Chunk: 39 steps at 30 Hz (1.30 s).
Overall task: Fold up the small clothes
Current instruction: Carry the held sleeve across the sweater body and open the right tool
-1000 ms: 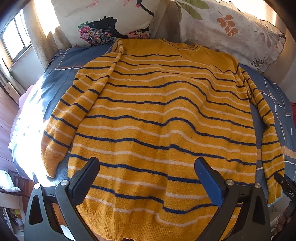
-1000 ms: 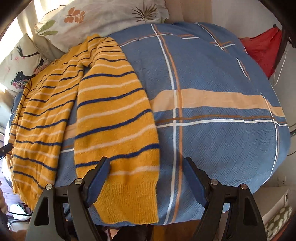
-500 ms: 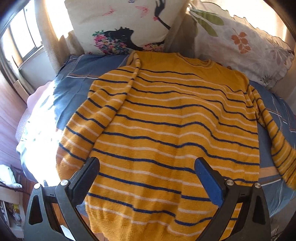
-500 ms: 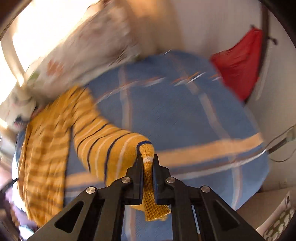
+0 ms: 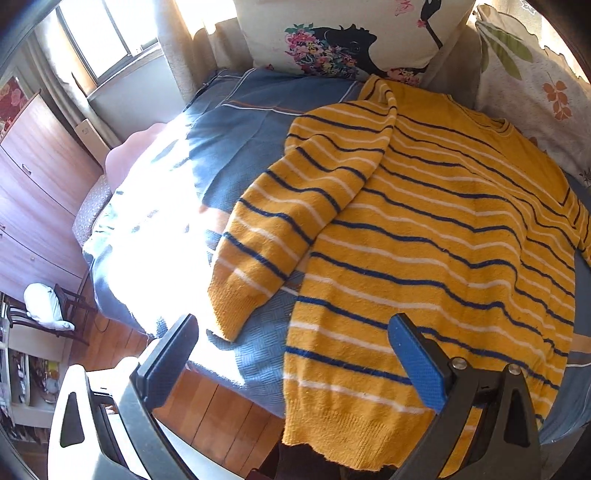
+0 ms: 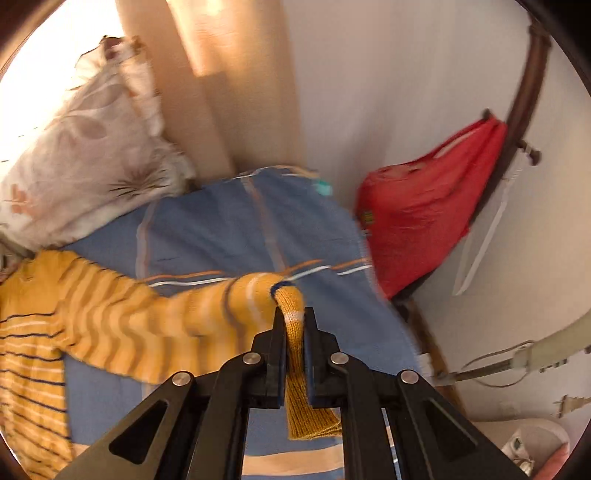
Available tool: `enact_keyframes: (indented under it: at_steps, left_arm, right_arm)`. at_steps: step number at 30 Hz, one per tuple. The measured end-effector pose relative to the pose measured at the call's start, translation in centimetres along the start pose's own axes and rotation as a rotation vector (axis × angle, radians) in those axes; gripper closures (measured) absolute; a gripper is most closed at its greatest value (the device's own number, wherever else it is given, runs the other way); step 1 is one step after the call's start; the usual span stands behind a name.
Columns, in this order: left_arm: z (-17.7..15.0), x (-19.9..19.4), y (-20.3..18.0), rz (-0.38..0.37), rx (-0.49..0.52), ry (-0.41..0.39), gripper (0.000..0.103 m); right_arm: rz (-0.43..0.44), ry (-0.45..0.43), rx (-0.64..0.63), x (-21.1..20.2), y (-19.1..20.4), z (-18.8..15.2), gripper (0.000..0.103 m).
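Blue plaid bedspread (image 5: 258,155) w/ pillows (image 5: 343,37), wood floor (image 5: 218,413) below.

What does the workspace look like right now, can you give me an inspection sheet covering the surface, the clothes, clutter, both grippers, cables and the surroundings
Surface: bed with a blue plaid cover, strong sun patch on one side.
Job's things: yellow striped sweater spread flat; one sleeve lies free beside the body, the other sleeve is lifted off the cover by its cuff.
Clutter: two pillows at the head, a bird-print pillow and a leaf-print pillow.
Grippers: left gripper open, above the hem, holding nothing; right gripper shut on the ribbed cuff.
Cables: a thin cable near the wall, off the bed.
Surroundings: red bag hanging by the wall, window, wooden wardrobe, chair.
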<state>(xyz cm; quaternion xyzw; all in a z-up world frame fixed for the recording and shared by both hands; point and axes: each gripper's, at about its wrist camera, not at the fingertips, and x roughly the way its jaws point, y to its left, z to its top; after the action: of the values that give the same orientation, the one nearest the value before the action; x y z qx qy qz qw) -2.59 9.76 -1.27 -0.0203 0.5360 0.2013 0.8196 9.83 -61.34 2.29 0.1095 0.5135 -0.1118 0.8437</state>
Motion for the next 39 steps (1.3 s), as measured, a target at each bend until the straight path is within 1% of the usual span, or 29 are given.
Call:
enact_keyframes:
  at_steps: [2,4,5,8,10,13,15,20,23,28,32,35,37,39]
  left_arm:
    - [-0.1,0.0,0.7,0.004,-0.007,-0.006,0.001]
    - [0.1,0.0,1.6,-0.008,-0.03,-0.014,0.001]
    - [0.3,0.1,2.0,-0.019,-0.042,-0.015,0.001]
    - [1.1,0.7,3.3,-0.051,-0.072,-0.023,0.001]
    - [1.6,1.1,4.2,-0.076,-0.094,-0.025,0.001]
    - [2.2,1.6,5.8,-0.112,-0.127,-0.034,0.001]
    - [2.6,2.0,6.9,-0.118,-0.131,-0.04,0.001]
    - [3.7,3.7,10.0,-0.128,-0.144,-0.037,0.001]
    - [4.4,4.7,12.0,-0.137,-0.166,-0.027,0.001]
    - [5.5,6.5,15.1,-0.133,-0.184,-0.014,0.001]
    - [5.9,8.0,16.6,-0.146,-0.201,0.009,0.001]
    - [6.2,8.8,17.2,-0.161,-0.213,0.023,0.001]
    - [6.3,9.2,17.2,-0.181,-0.217,0.025,0.001]
    - [6.4,9.4,17.0,-0.201,-0.211,0.027,0.001]
  right_arm:
    - [0.121,0.038,0.019,-0.4,2.0,-0.2,0.096]
    - [0.219,0.058,0.014,-1.2,4.7,-0.6,0.096]
    - [0.281,0.068,0.008,-1.7,6.4,-0.8,0.096]
    - [0.425,0.094,-0.003,-2.6,11.8,-1.2,0.096]
    - [0.504,0.109,-0.018,-2.9,16.0,-1.5,0.096]
    - [0.546,0.128,-0.071,-3.0,22.0,-2.2,0.096]
    - [0.571,0.148,-0.105,-2.3,26.3,-2.5,0.096]
    - [0.603,0.221,-0.212,0.4,37.1,-3.9,0.096]
    - [0.635,0.265,-0.221,2.4,42.6,-4.6,0.096]
    - [0.681,0.339,-0.202,5.2,49.5,-5.5,0.095]
    - [0.684,0.385,-0.211,7.2,54.1,-6.4,0.094]
    - [0.666,0.407,-0.207,8.7,56.7,-7.2,0.083]
    - [0.698,0.43,-0.165,9.6,57.3,-7.4,0.051]
    - [0.747,0.428,-0.132,9.4,58.0,-7.3,0.042]
